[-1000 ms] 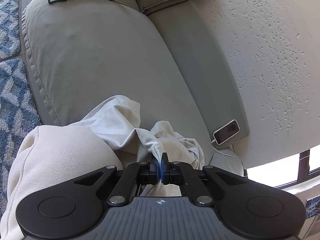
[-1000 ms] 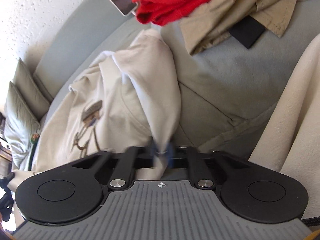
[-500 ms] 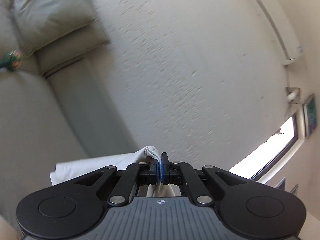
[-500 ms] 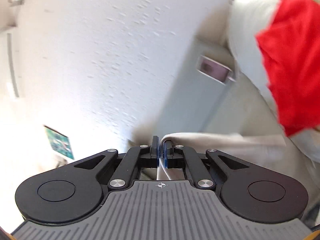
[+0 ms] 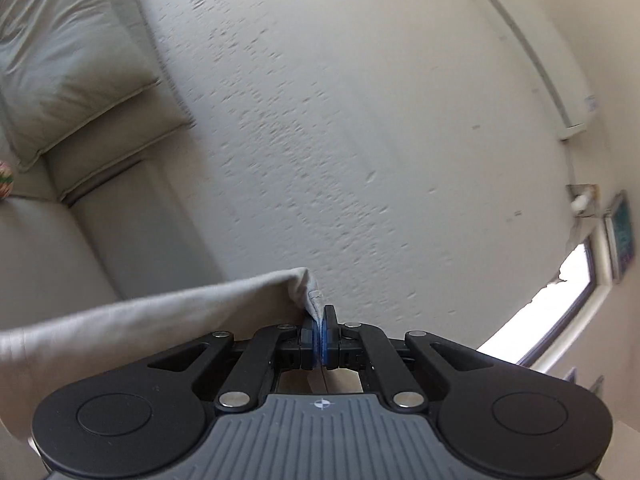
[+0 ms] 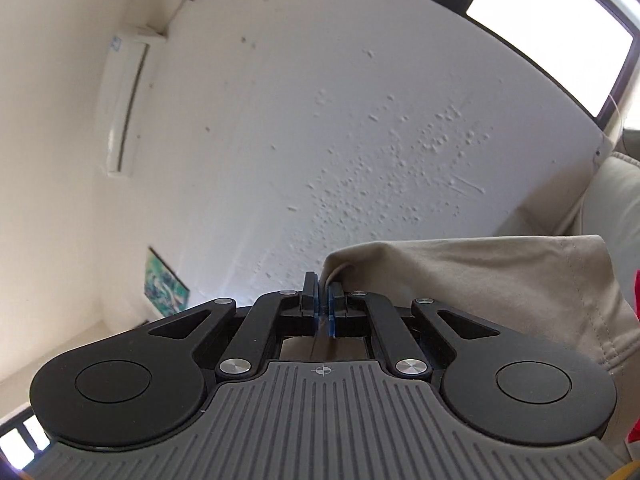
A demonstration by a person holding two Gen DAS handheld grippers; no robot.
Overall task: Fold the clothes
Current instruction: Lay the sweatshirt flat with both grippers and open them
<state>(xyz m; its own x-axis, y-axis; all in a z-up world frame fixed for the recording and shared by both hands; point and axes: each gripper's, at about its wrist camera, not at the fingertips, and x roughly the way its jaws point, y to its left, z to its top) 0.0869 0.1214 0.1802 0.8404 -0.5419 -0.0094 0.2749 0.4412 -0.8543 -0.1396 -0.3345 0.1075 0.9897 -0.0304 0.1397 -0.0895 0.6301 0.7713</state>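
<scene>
Both grippers hold a cream garment raised in the air, facing the wall. My left gripper (image 5: 320, 320) is shut on an edge of the cream garment (image 5: 160, 316), whose cloth stretches away to the left. My right gripper (image 6: 322, 296) is shut on another edge of the same garment (image 6: 500, 280), which hangs off to the right. Most of the garment is below both views.
A grey sofa (image 5: 36, 256) with a back cushion (image 5: 64, 68) lies at the left in the left wrist view. A textured white wall (image 6: 360, 140) fills both views. A red garment (image 6: 637, 292) shows as a sliver at the right edge.
Both grippers have lifted the cream garment up off the sofa. The views swung from the sofa and clothes pile up to the wall.
</scene>
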